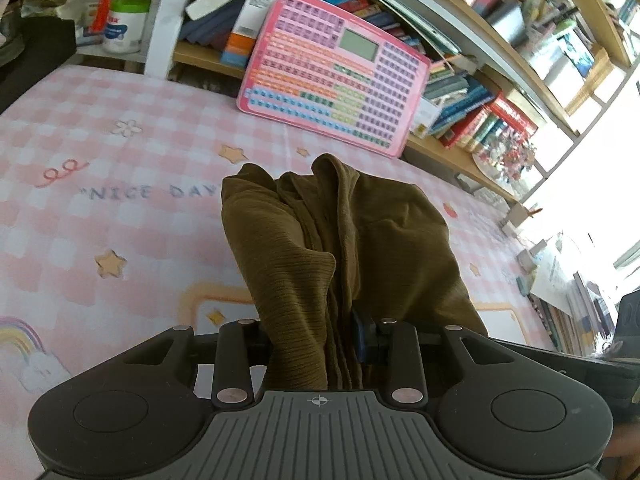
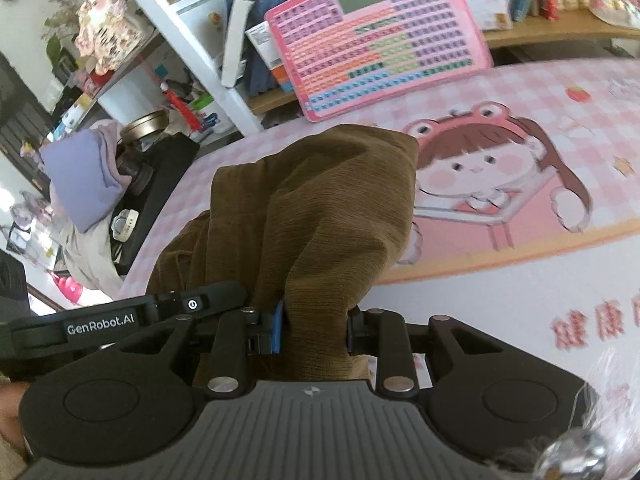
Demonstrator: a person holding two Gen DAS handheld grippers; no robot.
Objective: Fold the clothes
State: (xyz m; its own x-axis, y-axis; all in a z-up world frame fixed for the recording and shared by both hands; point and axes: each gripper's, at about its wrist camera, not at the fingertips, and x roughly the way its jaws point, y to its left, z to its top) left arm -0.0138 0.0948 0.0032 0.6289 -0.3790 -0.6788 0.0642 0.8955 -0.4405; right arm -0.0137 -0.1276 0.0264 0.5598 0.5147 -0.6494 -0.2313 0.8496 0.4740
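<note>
An olive-brown ribbed garment (image 1: 344, 232) hangs bunched over the pink checked table cover (image 1: 120, 152). My left gripper (image 1: 316, 340) is shut on a thick fold of it, and cloth fills the gap between the pads. In the right wrist view the same garment (image 2: 320, 200) drapes forward from my right gripper (image 2: 314, 330), which is shut on another bunch of it. The other gripper's black body (image 2: 120, 320) shows at the left of that view, close beside mine. The fingertips of both grippers are hidden under cloth.
A pink keyboard toy (image 1: 336, 68) leans against wooden bookshelves (image 1: 500, 92) at the table's far edge. A white shelf post (image 1: 172, 20) and a jar (image 1: 124, 28) stand at the far left. Clothes and clutter (image 2: 88, 184) lie beyond the table's left edge.
</note>
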